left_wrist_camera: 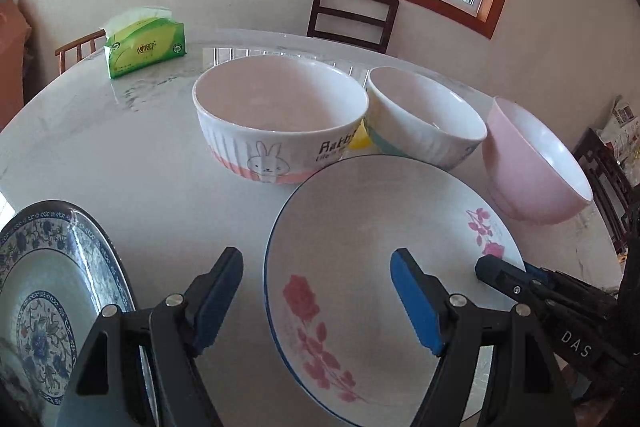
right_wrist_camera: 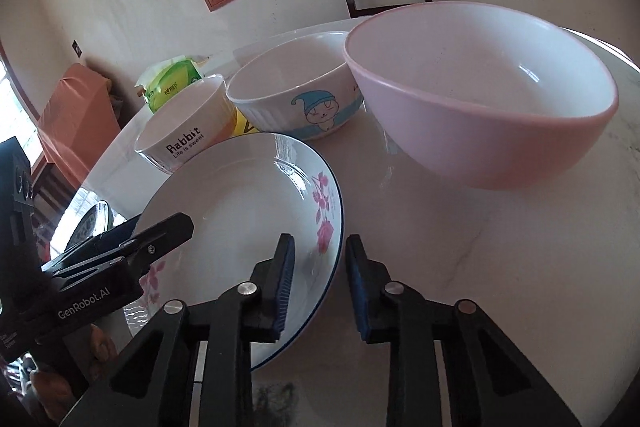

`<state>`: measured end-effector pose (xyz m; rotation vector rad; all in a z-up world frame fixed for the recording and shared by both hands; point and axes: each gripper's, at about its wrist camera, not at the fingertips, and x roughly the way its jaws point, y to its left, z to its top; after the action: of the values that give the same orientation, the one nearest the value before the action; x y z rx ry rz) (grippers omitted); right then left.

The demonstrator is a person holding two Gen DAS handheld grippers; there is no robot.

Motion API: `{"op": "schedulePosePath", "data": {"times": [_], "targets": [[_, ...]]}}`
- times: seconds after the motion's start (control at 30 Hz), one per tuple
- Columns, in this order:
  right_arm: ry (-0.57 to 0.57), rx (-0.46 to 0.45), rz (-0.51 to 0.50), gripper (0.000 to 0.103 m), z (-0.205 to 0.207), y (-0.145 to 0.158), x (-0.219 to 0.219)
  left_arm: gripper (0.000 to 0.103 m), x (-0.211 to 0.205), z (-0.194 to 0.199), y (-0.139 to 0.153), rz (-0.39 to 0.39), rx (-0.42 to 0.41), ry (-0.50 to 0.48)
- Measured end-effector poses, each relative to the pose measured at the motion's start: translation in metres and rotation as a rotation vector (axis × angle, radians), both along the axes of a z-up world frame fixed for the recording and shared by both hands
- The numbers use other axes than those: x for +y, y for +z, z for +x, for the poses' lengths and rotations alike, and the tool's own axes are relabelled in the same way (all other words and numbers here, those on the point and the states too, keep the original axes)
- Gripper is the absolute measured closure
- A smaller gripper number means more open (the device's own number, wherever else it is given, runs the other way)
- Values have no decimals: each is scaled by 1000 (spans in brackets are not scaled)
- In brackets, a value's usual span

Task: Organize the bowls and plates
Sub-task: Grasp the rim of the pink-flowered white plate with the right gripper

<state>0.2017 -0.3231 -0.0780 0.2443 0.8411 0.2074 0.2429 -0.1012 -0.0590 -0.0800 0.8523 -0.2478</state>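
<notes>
Rose-printed white plate with a thin blue rim (left_wrist_camera: 380, 227) lies flat on the pale marble bench (left_wrist_camera: 120, 155), right in front of three bowls, and this looks like the pick-up for stacking. The right tool (right_wrist_camera: 319, 243) is on it, jaws drawn close together and clamped on the plate's right rim, one pad above the inside lip and the other just outside the edge. The left tool (left_wrist_camera: 316, 259) hangs over the plate's near left side, jaws spread wide, one finger above bare bench and the other above the plate; it grips nothing, and I cannot tell whether it touches

My read: a one-edge pinch on a glazed plate is slippery, so lift slowly and keep the plate close to level, or bring the left tool in on the opposite rim to share the load. The white ribbed rabbit bowl (left_wrist_camera: 280, 131) sits right at the plate's far edge, and the pink bowl (left_wrist_camera: 532, 167) is near on the right, so raise before sliding. The blue-and-white patterned plate (left_wrist_camera: 52, 287) waits to the left, a likely partner for stacking
</notes>
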Motion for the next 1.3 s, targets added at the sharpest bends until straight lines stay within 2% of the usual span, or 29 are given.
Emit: {"op": "schedulePosePath", "data": {"times": [0.07, 0.1, 0.13, 0.17, 0.33, 0.6, 0.87, 1.17, 1.3], "targets": [[5, -1, -5, 88, -1, 0, 1, 27, -3, 0, 1, 12, -12, -13], [6, -1, -5, 88, -2, 0, 1, 42, -6, -1, 2, 17, -20, -23], [6, -1, -1, 87, -2, 1, 0, 52, -8, -1, 0, 48, -16, -8], [6, -2, 7, 88, -3, 1, -1, 54, -9, -1, -1, 68, -17, 7], [-2, -2, 20, 89, -3, 2, -4, 71, 5, 1, -1, -4, -14, 37], [-8, -8, 21, 89, -16, 4, 1, 73, 8, -4, 1, -31, -24, 46], [-10, -23, 26, 89, -29, 5, 3, 73, 6, -25, 9, 0, -78, 47], [-17, -71, -34, 89, -50, 12, 13, 73, 12, -40, 10, -16, -46, 39], [-14, -67, -15, 89, -56, 12, 16, 73, 19, -48, 15, -23, -51, 45]]}}
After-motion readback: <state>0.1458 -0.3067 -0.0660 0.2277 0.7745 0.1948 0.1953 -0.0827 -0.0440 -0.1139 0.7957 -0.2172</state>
